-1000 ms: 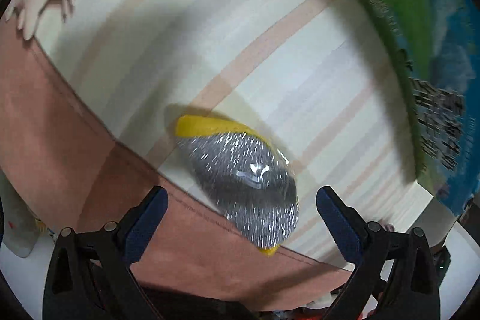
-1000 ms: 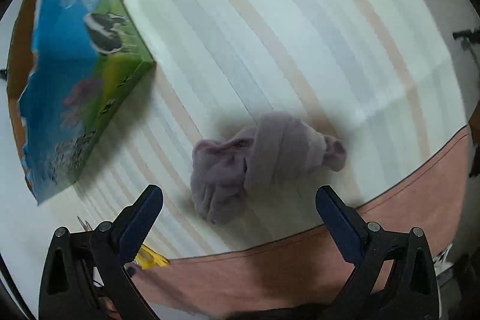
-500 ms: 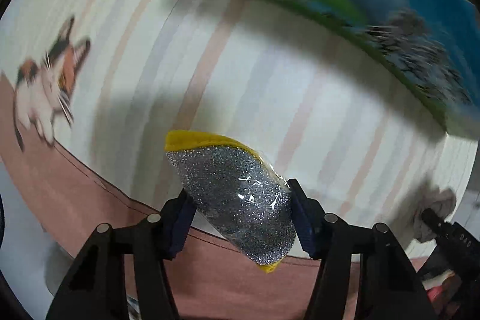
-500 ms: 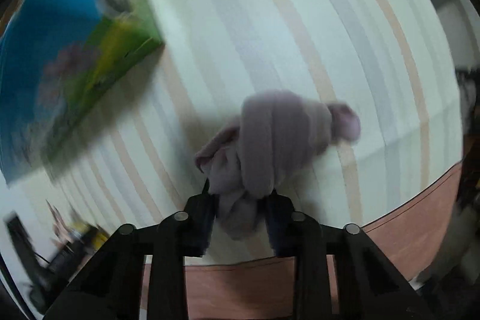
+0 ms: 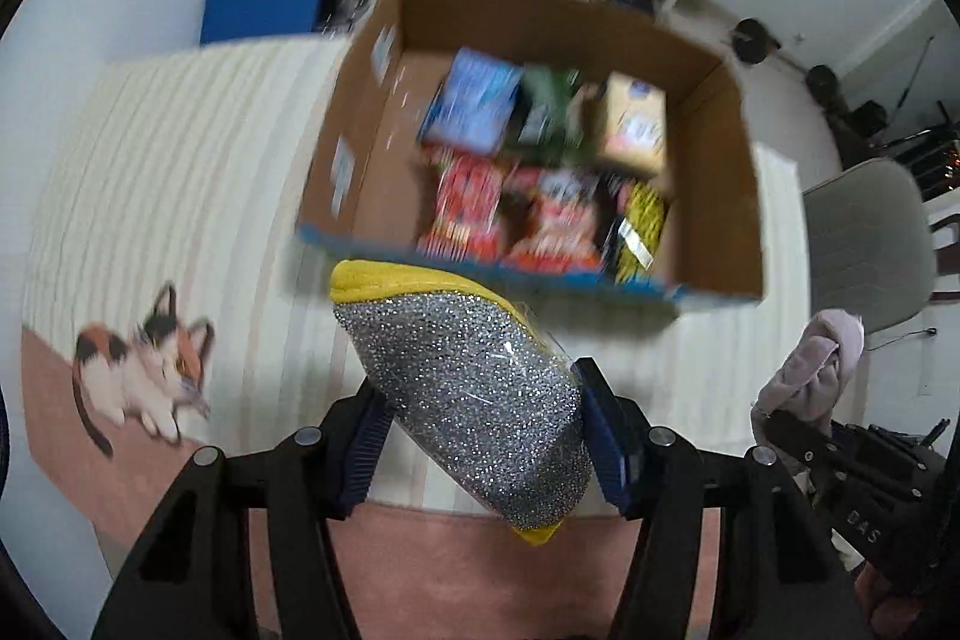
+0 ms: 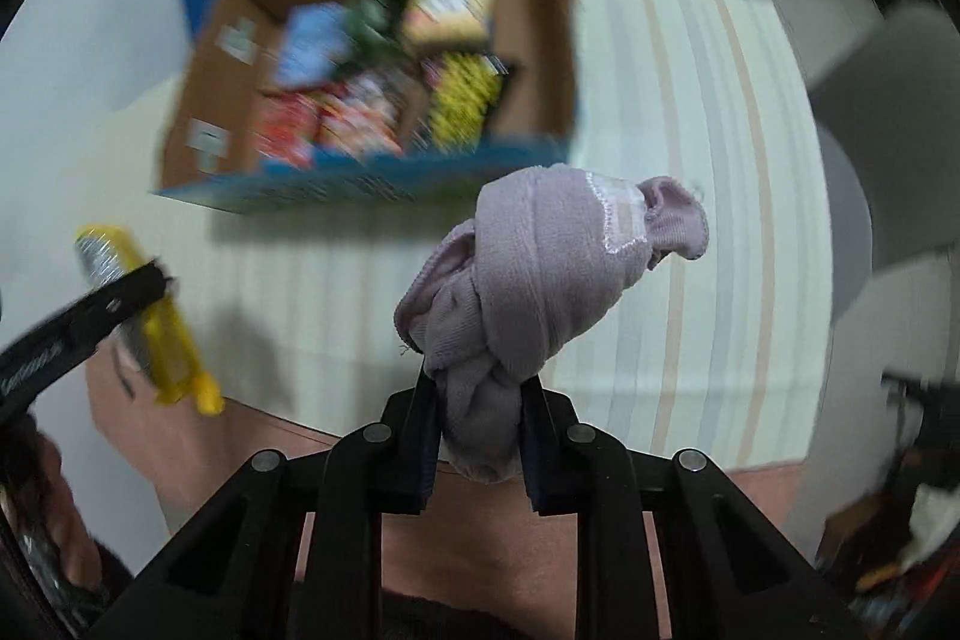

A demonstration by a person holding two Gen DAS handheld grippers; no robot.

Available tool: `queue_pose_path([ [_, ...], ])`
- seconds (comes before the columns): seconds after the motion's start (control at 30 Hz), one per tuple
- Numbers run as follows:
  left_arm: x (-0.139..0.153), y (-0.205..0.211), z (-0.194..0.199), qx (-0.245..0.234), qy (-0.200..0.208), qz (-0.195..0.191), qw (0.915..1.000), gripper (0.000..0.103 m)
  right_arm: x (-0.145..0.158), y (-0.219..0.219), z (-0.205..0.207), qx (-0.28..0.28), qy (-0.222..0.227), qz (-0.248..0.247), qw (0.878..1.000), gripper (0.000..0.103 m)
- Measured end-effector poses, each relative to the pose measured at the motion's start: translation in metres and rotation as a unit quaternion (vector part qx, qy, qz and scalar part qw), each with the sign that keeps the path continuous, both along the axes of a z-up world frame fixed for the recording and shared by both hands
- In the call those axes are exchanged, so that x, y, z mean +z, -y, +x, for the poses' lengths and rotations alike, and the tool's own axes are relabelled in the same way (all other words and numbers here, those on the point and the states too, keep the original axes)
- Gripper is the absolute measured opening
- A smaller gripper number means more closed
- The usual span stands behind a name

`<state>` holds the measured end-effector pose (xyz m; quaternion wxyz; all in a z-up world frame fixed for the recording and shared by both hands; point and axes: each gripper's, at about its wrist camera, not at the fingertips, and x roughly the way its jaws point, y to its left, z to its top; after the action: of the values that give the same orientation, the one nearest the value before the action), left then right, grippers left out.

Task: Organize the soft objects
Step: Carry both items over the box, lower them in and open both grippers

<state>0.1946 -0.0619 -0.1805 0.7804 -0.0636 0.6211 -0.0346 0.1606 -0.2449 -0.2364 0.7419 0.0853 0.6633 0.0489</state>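
A silver-and-yellow scouring sponge (image 5: 474, 400) is clamped in the left gripper (image 5: 480, 436) and a lilac sock bundle (image 6: 534, 280) in the right gripper (image 6: 477, 433), both held above striped cloth (image 5: 180, 172) just short of the open cardboard box's (image 5: 729, 196) near rim.

The sponge (image 5: 474, 400) sat between the left gripper's (image 5: 480, 436) fingers, the rolled sock (image 6: 528, 292) between the right gripper's (image 6: 480, 436), sponge to the sock's left. Ahead of both, a cardboard box (image 5: 708, 172) stood on the striped cloth (image 5: 180, 148), holding what seemed packets (image 5: 516, 196).
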Motion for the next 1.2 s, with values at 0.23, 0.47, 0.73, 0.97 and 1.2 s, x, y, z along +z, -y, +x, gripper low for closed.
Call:
queue_pose_path([
  [0.23,0.013,-0.011,0.076,-0.014,0.012,0.03,0.9994,0.056,0.052,-0.003,0.073,0.038,0.032,-0.022,0.999,0.024],
  [0.47,-0.036,-0.033,0.143,-0.014,-0.049,0.079,0.9956,0.056,-0.002,-0.005,0.147,0.037,-0.033,-0.062,0.997,0.023],
  [0.73,-0.093,-0.034,0.175,-0.033,-0.119,0.113,0.9859,0.057,-0.064,-0.01,0.172,0.036,-0.096,-0.098,0.99,0.024],
  [0.97,-0.115,-0.031,0.177,-0.038,-0.154,0.111,0.9811,0.066,-0.08,-0.009,0.181,0.025,-0.113,-0.122,0.986,0.046],
  [1.2,-0.11,-0.034,0.169,-0.034,-0.145,0.073,0.9861,0.094,-0.075,-0.011,0.181,0.013,-0.099,-0.115,0.988,0.079],
])
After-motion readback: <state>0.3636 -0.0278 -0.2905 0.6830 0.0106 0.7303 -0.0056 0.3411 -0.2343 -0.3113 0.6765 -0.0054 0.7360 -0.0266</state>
